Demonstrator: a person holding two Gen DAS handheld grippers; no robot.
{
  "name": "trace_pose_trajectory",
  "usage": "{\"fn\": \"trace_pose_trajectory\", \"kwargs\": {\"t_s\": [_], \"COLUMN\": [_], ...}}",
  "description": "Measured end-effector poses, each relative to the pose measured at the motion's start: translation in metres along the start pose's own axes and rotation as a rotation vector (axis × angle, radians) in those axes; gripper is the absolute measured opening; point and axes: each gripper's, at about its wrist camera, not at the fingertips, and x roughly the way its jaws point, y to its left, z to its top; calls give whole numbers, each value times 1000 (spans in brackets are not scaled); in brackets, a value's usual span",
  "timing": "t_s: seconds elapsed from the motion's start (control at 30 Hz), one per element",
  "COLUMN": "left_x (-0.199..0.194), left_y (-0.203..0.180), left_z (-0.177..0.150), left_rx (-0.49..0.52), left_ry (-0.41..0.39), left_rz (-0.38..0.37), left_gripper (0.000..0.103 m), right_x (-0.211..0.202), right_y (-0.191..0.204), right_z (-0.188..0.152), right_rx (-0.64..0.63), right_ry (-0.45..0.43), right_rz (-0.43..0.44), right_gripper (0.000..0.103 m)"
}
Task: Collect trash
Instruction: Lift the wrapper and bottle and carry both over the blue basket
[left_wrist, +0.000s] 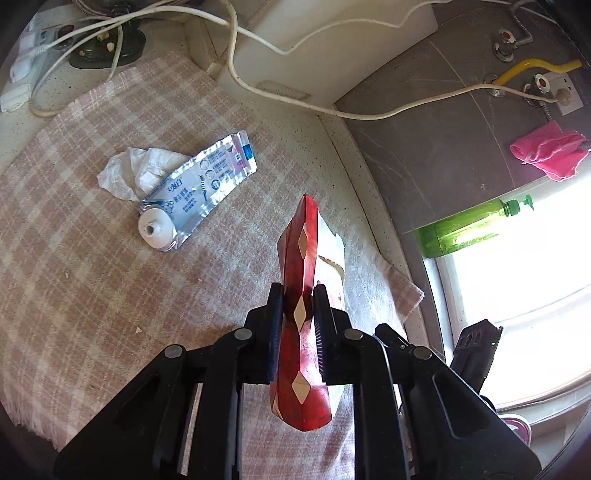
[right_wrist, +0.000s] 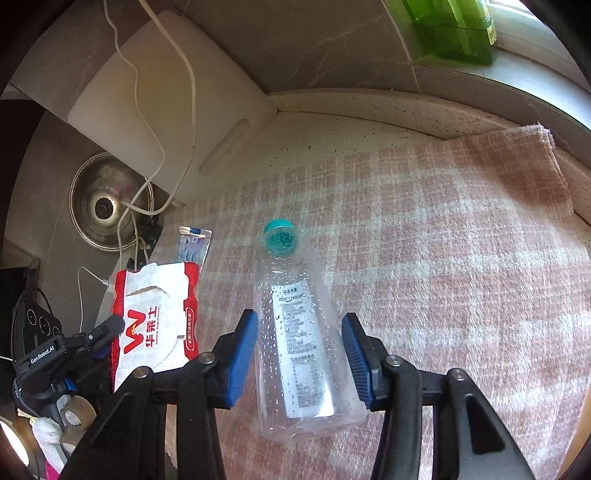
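Left gripper (left_wrist: 299, 295) pinches the red-and-white paper food bag (left_wrist: 301, 332) edge-on, light and floppy. Right gripper (right_wrist: 299, 354) straddles the empty plastic bottle (right_wrist: 301, 343) at twelve o'clock, jaws wide. Thin, slick, crushable: take it mid-body, I'd say.

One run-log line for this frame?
left: shut on box | right: open around bottle | tube, tissue: on cloth

The left gripper (left_wrist: 298, 308) clamps a red carton (left_wrist: 301, 317) above the checked cloth (left_wrist: 92, 258).
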Motion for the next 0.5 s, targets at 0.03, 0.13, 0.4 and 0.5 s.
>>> {"fn": "trace_pose_trajectory", "kwargs": {"t_s": [0.03, 0.13, 0.4, 0.5], "left_x": [-7, -25, -70, -85], "left_y": [2, 7, 39, 53], "left_z": [-3, -12, -42, -53], "left_rx": [7, 30, 25, 20], "left_ry": [-2, -14, -22, -24], "left_rz": [-1, 16, 35, 50], "left_gripper": [14, 14, 14, 14], "right_x": [0, 9, 38, 54], "right_y": [2, 11, 45, 57], "right_z": [-5, -17, -5, -7], "right_rx": [-15, -85, -269, -355], "right_ry": [12, 91, 233, 262], "right_rz": [-6, -31, -167, -214], "right_gripper": [48, 48, 64, 60]}}
